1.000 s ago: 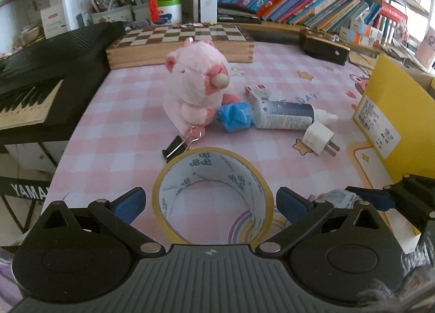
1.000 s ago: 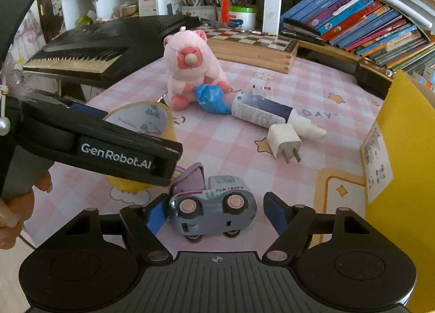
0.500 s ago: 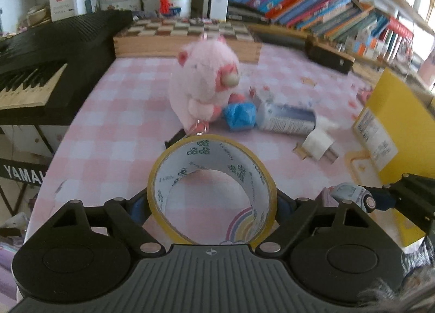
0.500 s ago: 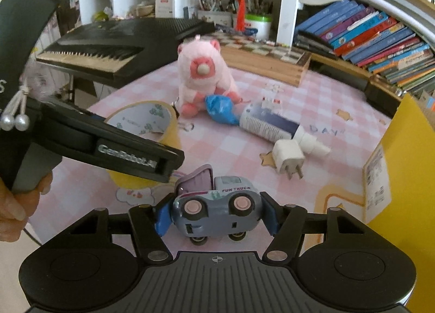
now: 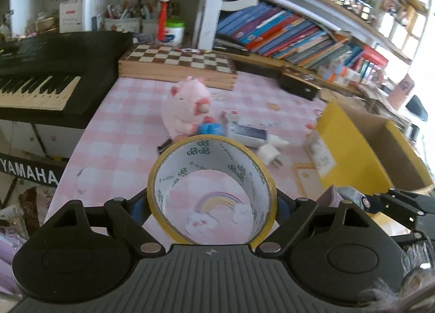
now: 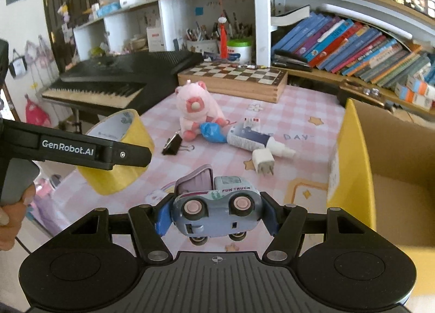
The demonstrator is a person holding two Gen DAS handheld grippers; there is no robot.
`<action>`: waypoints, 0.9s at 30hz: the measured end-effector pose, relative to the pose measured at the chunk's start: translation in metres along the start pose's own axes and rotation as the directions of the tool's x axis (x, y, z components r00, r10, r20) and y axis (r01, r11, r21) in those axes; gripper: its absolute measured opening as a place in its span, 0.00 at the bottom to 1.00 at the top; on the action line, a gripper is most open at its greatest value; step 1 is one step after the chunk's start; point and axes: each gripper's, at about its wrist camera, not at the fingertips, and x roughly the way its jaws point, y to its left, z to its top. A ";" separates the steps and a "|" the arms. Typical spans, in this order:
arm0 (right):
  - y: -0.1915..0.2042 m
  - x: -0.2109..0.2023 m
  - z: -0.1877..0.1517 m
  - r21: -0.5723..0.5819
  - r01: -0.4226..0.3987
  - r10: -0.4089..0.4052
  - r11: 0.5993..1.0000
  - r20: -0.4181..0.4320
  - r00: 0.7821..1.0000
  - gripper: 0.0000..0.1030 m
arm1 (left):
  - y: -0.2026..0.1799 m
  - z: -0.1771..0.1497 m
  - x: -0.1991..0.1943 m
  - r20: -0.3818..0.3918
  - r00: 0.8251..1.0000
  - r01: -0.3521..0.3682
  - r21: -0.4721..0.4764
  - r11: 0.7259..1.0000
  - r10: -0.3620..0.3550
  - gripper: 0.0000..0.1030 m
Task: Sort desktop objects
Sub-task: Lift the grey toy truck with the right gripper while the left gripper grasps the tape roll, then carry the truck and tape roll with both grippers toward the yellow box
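- Closest in, the right gripper (image 6: 216, 216) is clamped on the toy truck (image 6: 216, 212), which hangs on its side between the blue pads, clear of the tablecloth (image 6: 299, 112).
- Alongside, the left gripper (image 5: 212, 204) has just closed in on the tape roll (image 5: 212, 190); pads press its yellow sides and it rides off the table.
- Best play, I reckon: keep both squeezes steady and carry level toward the yellow box (image 6: 380, 177) to the right, clearing its near wall before letting go.
- Farther back, waiting their turn: plug adapter (image 6: 263, 162), binder clip (image 6: 172, 144), white bottle (image 6: 251, 139), pink plush (image 6: 194, 109).
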 end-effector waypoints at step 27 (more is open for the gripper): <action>-0.013 -0.125 -0.065 0.168 0.152 -0.153 0.974 -0.005 0.988 0.63 | -0.088 -0.060 -0.089 -0.018 0.976 0.219 0.160 0.962 -0.219 0.82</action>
